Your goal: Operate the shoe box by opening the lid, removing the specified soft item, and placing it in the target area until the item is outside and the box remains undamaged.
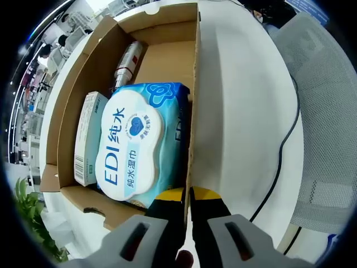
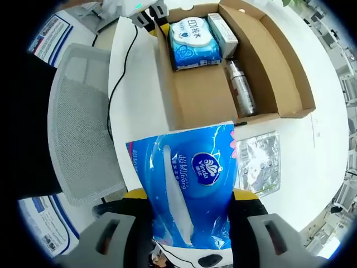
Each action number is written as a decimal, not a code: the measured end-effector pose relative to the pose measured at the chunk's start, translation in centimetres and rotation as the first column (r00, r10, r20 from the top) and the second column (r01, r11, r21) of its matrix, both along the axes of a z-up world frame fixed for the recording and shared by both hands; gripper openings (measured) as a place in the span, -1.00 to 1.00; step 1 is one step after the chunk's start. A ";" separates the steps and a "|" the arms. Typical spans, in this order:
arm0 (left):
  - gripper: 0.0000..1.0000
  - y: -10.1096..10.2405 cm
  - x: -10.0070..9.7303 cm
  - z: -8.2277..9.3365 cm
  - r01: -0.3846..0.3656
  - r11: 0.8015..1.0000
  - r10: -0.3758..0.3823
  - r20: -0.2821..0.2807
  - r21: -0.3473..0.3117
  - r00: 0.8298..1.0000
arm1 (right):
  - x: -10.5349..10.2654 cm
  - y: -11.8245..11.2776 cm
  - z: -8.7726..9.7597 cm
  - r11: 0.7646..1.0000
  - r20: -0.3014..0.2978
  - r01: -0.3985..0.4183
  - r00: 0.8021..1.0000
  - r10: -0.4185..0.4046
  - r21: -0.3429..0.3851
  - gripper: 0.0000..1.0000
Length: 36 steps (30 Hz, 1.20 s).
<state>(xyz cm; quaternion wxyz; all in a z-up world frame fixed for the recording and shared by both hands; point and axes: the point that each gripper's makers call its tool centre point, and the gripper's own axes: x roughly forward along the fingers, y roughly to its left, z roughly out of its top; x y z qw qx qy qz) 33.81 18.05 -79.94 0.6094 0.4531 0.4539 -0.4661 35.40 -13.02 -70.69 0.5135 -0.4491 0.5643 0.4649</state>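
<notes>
The open cardboard shoe box holds a blue EDI wet-wipes pack, a slim white carton and a silver bottle. My left gripper is shut on the box's near side wall, one jaw inside and one outside. In the right gripper view the box lies ahead on the white table. My right gripper is shut on a soft blue tissue pack, held outside the box just short of its near end wall. The left gripper shows at the box's far corner.
A silver blister sheet lies on the white table to the right of the tissue pack. A grey mesh chair stands to the left, with a black cable running along the table. Green leaves sit past the box's corner.
</notes>
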 end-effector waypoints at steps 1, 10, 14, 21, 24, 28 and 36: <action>-0.97 0.0 0.0 0.0 0.000 1.000 0.000 0.000 0.000 1.000 | 0.1 -0.1 -0.1 1.000 0.002 -0.004 1.000 0.004 -0.004 0.02; -0.96 0.0 0.0 -0.1 0.006 1.000 -0.006 0.008 -0.002 1.000 | 1.0 -1.9 -0.7 0.999 0.007 -0.031 0.999 0.031 -0.013 0.02; -0.97 -0.1 0.0 0.0 0.006 1.000 -0.006 -0.002 0.000 1.000 | 1.6 -2.7 -1.4 1.000 0.005 -0.005 1.000 0.005 -0.006 0.02; -0.97 -0.1 0.0 0.0 0.002 1.000 -0.002 -0.002 -0.001 1.000 | 2.5 -4.1 -2.5 0.999 0.026 -0.032 0.999 0.032 0.016 0.02; -0.97 -0.1 0.0 0.0 0.000 1.000 0.000 -0.002 0.000 1.000 | 2.6 -5.0 -3.4 1.000 0.022 0.020 1.000 -0.020 0.022 0.02; -0.97 -0.1 0.0 0.0 0.002 1.000 -0.002 0.000 -0.001 1.000 | 2.6 -5.5 -4.2 1.000 0.026 0.006 1.000 -0.006 0.011 0.02; -0.97 -0.2 0.0 0.0 0.005 1.000 -0.005 -0.002 -0.001 1.000 | 2.9 -5.1 -4.7 0.999 0.015 -0.048 0.999 0.048 0.002 0.03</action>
